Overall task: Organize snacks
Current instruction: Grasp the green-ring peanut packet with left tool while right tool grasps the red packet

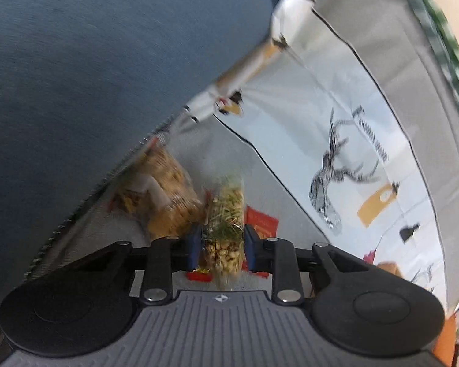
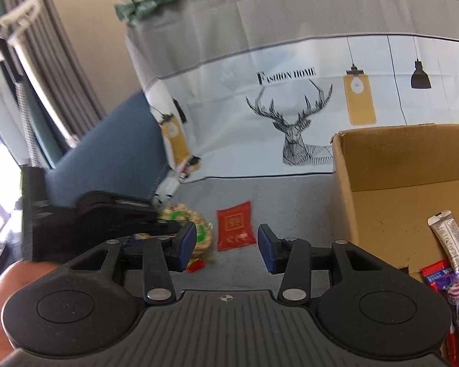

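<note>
Left wrist: crinkly clear snack bag point(image 1: 225, 214).

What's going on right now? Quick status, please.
Left tool shut on clear nut packet. Right tool open, empty, facing red packet. Cardboard box at right, nothing blocking.
</note>
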